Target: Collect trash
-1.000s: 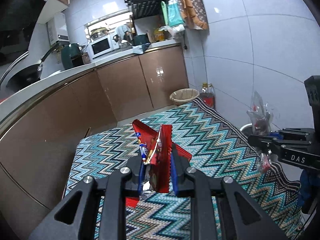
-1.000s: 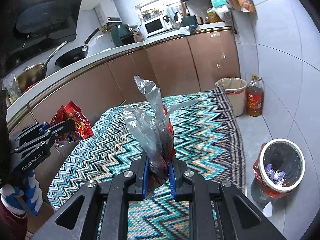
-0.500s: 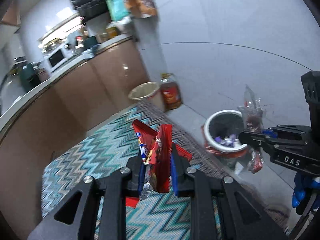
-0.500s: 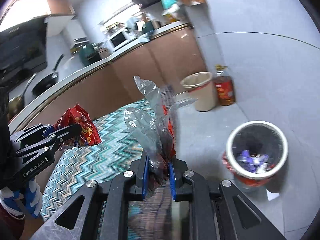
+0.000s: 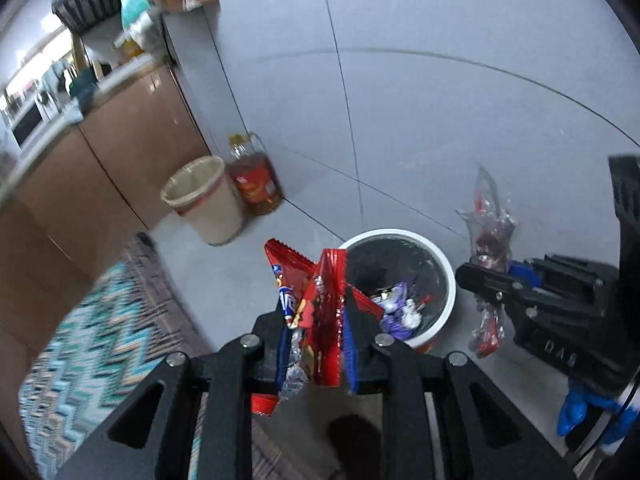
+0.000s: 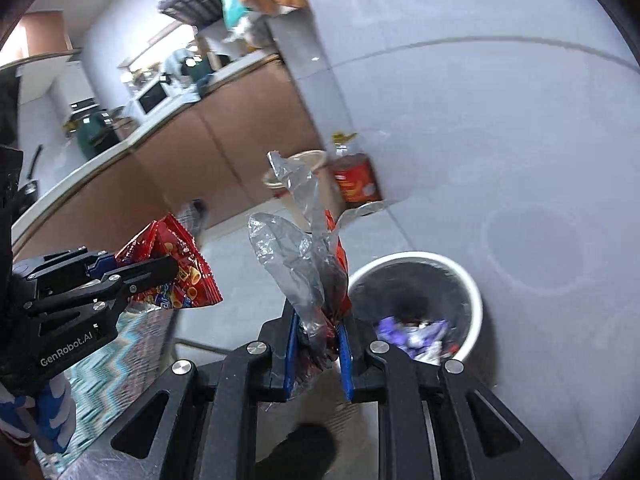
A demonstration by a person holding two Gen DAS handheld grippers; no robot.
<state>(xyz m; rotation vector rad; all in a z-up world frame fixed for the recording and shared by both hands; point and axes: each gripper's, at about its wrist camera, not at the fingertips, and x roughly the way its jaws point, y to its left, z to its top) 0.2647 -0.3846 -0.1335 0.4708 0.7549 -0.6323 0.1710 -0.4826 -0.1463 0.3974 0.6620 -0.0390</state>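
My left gripper [image 5: 316,320] grips a red snack wrapper [image 5: 326,280] just short of the near left rim of a white bin [image 5: 448,264]. Its jaws are opening, with the wrapper still between the blue pads. The bin stands on the floor with purple and silver wrappers inside. My right gripper [image 6: 319,332] is shut on a crumpled clear plastic bag [image 6: 296,256] with red inside, left of the same bin [image 6: 476,292]. Each gripper shows in the other's view: the right gripper [image 5: 476,276] beside the bin's right rim, the left gripper [image 6: 160,268] at far left.
A beige bin [image 5: 204,200] and an oil bottle [image 5: 256,184] stand against the wall beyond. Brown cabinets [image 5: 132,140] run along the left. The zigzag-patterned table cloth [image 5: 100,340] lies at lower left. Grey tiled wall and floor surround the white bin.
Both grippers have swung right, off the zigzag cloth, and tipped down toward the white bin on the floor. Each still carries its piece of trash.
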